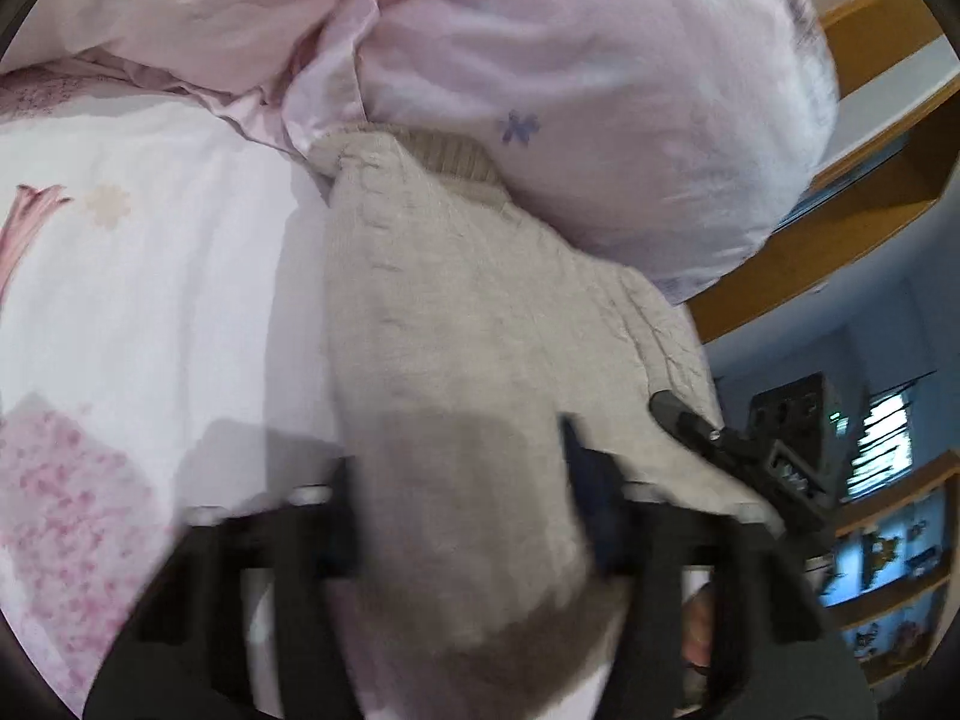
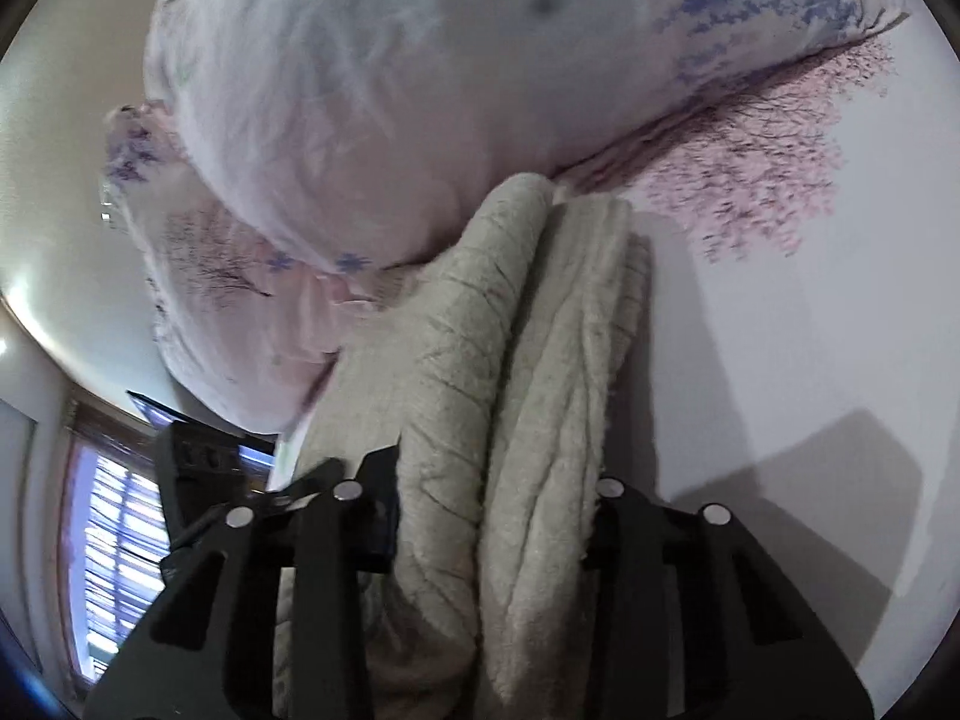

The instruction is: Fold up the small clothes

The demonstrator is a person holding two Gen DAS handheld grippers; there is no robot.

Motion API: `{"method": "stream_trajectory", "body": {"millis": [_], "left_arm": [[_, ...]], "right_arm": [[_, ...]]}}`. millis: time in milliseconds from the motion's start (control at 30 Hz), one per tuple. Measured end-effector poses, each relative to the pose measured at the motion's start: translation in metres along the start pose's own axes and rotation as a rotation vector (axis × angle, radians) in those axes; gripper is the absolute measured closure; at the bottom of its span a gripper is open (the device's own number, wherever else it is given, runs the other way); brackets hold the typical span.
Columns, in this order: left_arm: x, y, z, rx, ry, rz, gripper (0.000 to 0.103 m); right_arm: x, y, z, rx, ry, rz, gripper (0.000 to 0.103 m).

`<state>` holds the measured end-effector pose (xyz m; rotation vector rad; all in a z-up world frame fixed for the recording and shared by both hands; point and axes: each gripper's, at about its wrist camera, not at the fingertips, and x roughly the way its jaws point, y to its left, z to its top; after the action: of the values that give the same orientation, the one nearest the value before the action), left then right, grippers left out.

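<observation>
A beige knitted garment (image 1: 456,324) lies in folded layers on the pink floral bed sheet (image 1: 138,276), its far ribbed hem pressed against a pink pillow (image 1: 600,96). My left gripper (image 1: 462,498) is shut on a thick fold of the garment's near end. In the right wrist view my right gripper (image 2: 492,516) is shut on the doubled-over edge of the same garment (image 2: 510,360), which runs away from the fingers up to the pillow (image 2: 360,90). The tip of the right gripper (image 1: 690,420) shows at the garment's right side in the left wrist view.
Wooden shelving (image 1: 864,192) stands beyond the bed on the right. A window with blinds (image 2: 120,546) and a dark device (image 2: 198,450) show at the lower left of the right wrist view. Bare sheet (image 2: 780,330) lies to the right of the garment.
</observation>
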<state>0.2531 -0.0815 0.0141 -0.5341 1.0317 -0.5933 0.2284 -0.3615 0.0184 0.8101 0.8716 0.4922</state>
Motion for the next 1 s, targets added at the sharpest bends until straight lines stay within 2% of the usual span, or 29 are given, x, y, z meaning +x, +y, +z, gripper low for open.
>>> {"method": "stream_trajectory", "body": {"millis": [33,67,133,167,200,233,267,300,367,400,467,500,567,600,633,733,800,867,900,967,1000], "left_arm": [[-0.013,0.003,-0.001,0.006,-0.002,-0.027,0.063],[-0.035,0.006,-0.004,0.038,-0.036,-0.021,0.063],[-0.065,0.007,-0.009,0.116,-0.12,0.066,0.061],[-0.072,0.008,-0.008,0.141,-0.144,0.114,0.058],[-0.082,0.013,-0.005,0.172,-0.169,0.207,0.053],[-0.092,0.021,-0.003,0.182,-0.197,0.315,0.051],[-0.102,0.027,-0.004,0.174,-0.209,0.357,0.051],[-0.115,0.036,-0.006,0.163,-0.248,0.401,0.051],[-0.135,0.042,-0.008,0.165,-0.308,0.409,0.043],[-0.146,0.045,-0.011,0.165,-0.34,0.404,0.04],[-0.151,0.036,-0.011,0.164,-0.356,0.36,0.04],[-0.15,0.031,-0.013,0.171,-0.346,0.313,0.04],[-0.137,0.016,-0.017,0.199,-0.317,0.282,0.039],[-0.124,0.003,-0.02,0.235,-0.293,0.278,0.038],[-0.119,-0.001,-0.023,0.259,-0.279,0.283,0.038],[-0.112,-0.006,-0.037,0.307,-0.244,0.326,0.038],[-0.116,0.0,-0.045,0.3,-0.24,0.322,0.038],[-0.124,0.005,-0.052,0.286,-0.244,0.319,0.038],[-0.13,0.008,-0.056,0.281,-0.246,0.307,0.038],[-0.138,0.012,-0.067,0.273,-0.246,0.332,0.038],[-0.142,0.015,-0.075,0.273,-0.246,0.342,0.036]], "right_arm": [[0.002,0.013,-0.003,-0.025,0.01,0.043,0.07],[0.007,0.023,-0.005,-0.042,0.026,0.073,0.07],[0.028,0.049,-0.008,-0.091,0.068,0.089,0.069],[0.044,0.06,-0.01,-0.121,0.086,0.049,0.066],[0.058,0.067,-0.011,-0.152,0.098,-0.022,0.06],[0.067,0.073,-0.01,-0.187,0.084,-0.137,0.057],[0.066,0.075,-0.008,-0.191,0.053,-0.196,0.056],[0.054,0.076,-0.006,-0.177,-0.007,-0.205,0.054],[0.029,0.078,-0.004,-0.143,-0.1,-0.125,0.054],[0.024,0.082,-0.004,-0.145,-0.1,-0.089,0.054],[0.031,0.092,-0.004,-0.156,-0.051,-0.073,0.055],[0.043,0.097,-0.005,-0.164,-0.013,-0.084,0.055],[0.072,0.102,-0.009,-0.17,0.067,-0.156,0.055],[0.088,0.099,-0.01,-0.169,0.114,-0.187,0.064],[0.099,0.095,-0.011,-0.163,0.139,-0.196,0.086],[0.084,0.084,-0.009,-0.143,0.065,-0.196,0.09],[0.067,0.076,0.001,-0.109,-0.028,-0.291,0.09],[0.062,0.072,0.001,-0.117,-0.047,-0.37,0.089],[0.059,0.074,-0.001,-0.128,-0.046,-0.371,0.085],[0.039,0.087,-0.012,-0.175,-0.106,-0.399,0.077],[0.025,0.093,-0.016,-0.198,-0.141,-0.387,0.068]]}}
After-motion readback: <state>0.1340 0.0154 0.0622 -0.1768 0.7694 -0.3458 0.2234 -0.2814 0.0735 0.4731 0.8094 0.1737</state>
